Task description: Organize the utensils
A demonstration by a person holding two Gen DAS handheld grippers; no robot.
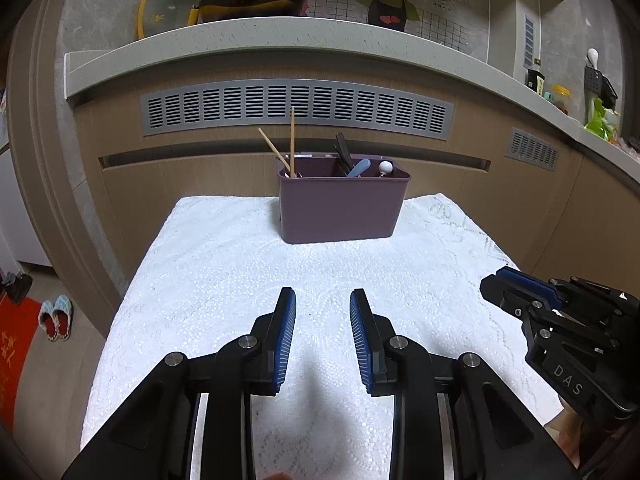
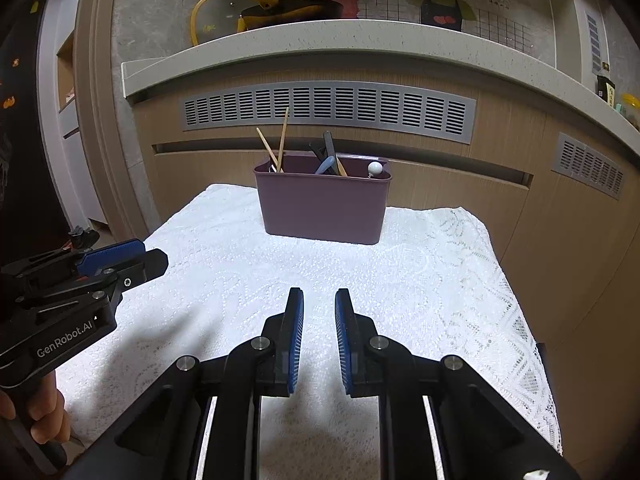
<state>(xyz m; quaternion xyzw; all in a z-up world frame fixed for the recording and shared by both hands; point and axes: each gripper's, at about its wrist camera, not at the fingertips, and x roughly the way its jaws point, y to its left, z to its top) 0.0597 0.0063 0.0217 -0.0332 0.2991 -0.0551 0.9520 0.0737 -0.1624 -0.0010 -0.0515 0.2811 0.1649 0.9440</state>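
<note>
A purple utensil caddy point(image 1: 340, 208) stands at the far edge of a white lace-covered table point(image 1: 224, 264); it also shows in the right wrist view point(image 2: 324, 208). Two wooden chopsticks point(image 1: 292, 144) stand in its left compartment. A black-handled utensil point(image 1: 343, 148), a blue handle point(image 1: 359, 168) and a white-knobbed utensil point(image 1: 385, 167) sit in its right part. My left gripper point(image 1: 323, 300) is open and empty above the near table. My right gripper point(image 2: 319, 300) is open and empty, to the right of the left one. Each gripper shows in the other's view, the right point(image 1: 516, 284) and the left point(image 2: 132, 256).
Behind the table is a wooden cabinet front with a grey vent grille point(image 1: 296, 108) under a speckled counter point(image 1: 280, 32). A yellow-handled pan point(image 1: 248, 0) and a glass lid sit on the counter. Slippers point(image 1: 56, 316) lie on the floor at left.
</note>
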